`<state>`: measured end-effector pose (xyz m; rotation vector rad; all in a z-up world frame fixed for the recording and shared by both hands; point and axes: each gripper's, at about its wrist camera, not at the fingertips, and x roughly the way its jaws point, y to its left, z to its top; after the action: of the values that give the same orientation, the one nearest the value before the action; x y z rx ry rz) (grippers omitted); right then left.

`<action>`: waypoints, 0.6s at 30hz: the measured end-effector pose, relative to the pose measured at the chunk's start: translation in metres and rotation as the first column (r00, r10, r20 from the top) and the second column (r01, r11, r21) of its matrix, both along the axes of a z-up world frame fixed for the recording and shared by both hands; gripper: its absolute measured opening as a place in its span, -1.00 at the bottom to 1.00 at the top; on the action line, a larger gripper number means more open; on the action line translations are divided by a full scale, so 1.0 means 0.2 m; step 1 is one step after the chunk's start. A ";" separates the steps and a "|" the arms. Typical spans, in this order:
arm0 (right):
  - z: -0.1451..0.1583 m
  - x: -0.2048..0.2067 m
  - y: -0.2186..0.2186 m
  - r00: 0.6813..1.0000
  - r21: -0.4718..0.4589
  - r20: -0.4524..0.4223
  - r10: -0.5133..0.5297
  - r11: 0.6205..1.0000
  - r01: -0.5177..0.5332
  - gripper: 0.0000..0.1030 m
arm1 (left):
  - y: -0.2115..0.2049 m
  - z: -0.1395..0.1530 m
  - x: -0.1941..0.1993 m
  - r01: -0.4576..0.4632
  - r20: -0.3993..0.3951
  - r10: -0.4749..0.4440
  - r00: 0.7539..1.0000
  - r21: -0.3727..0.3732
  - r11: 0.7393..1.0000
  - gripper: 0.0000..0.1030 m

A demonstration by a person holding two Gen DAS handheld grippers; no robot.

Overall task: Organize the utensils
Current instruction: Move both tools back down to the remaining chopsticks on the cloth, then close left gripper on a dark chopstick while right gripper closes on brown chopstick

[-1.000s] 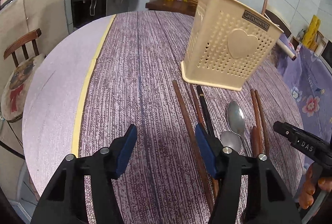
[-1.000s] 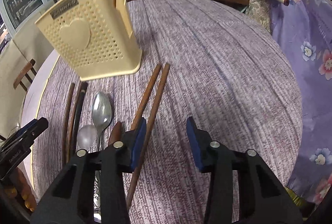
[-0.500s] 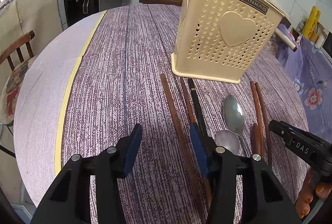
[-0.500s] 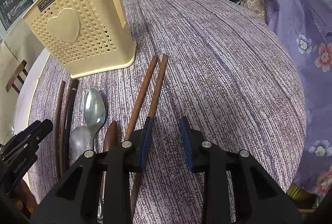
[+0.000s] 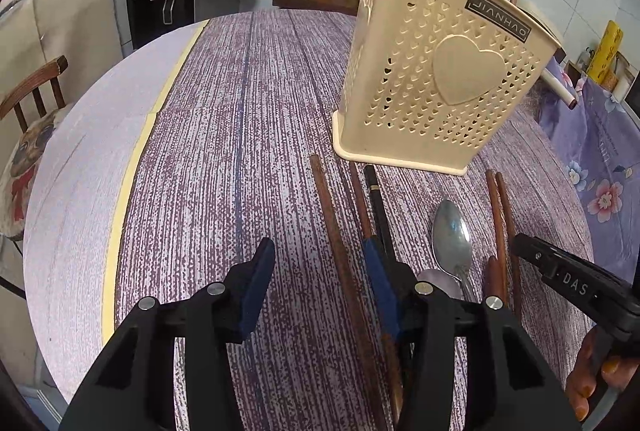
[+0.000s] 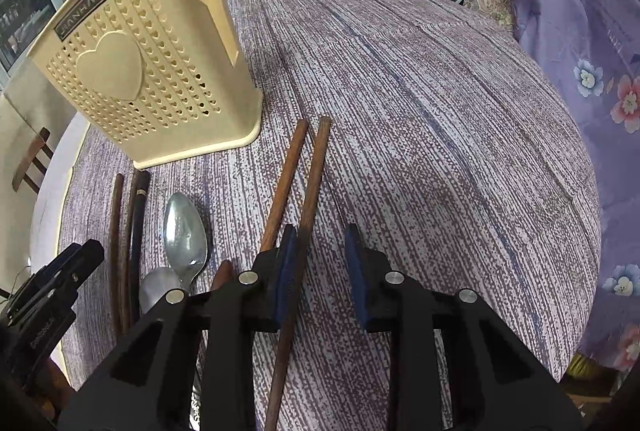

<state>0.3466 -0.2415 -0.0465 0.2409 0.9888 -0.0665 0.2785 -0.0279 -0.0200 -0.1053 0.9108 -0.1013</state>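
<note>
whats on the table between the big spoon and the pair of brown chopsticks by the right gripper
Nothing: in the right wrist view, only bare purple tablecloth lies between the big spoon and the pair of brown chopsticks.

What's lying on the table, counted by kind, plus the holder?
brown chopsticks: 4
black chopstick: 1
metal spoons: 2
brown rounded piece, kind unclear: 1
holder: 1
Total: 9
</note>
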 end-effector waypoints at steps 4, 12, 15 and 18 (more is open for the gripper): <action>0.00 0.05 -0.01 1.000 0.012 -0.011 -0.005 1.000 0.005 -0.66 | 0.00 0.00 0.01 -0.003 -0.005 0.003 1.000 0.001 1.000 -0.08; 0.01 0.17 -0.02 0.998 0.019 -0.041 -0.049 0.999 0.049 -0.69 | 0.00 0.00 0.09 -0.019 -0.015 0.019 1.000 -0.005 1.000 -0.15; 0.01 0.20 -0.03 0.997 0.015 -0.047 -0.059 0.998 0.060 -0.69 | -0.02 0.00 0.14 -0.024 -0.013 0.025 1.000 0.022 0.999 -0.19; 0.01 0.21 -0.04 0.996 0.015 -0.049 -0.070 0.997 0.070 -0.72 | -0.03 -0.02 0.19 -0.035 -0.024 0.037 0.999 0.044 0.998 -0.29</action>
<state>0.3890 -0.2487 -0.0445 0.2907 1.0290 -0.1285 0.3158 -0.0343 -0.0246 -0.0830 0.9348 -0.0469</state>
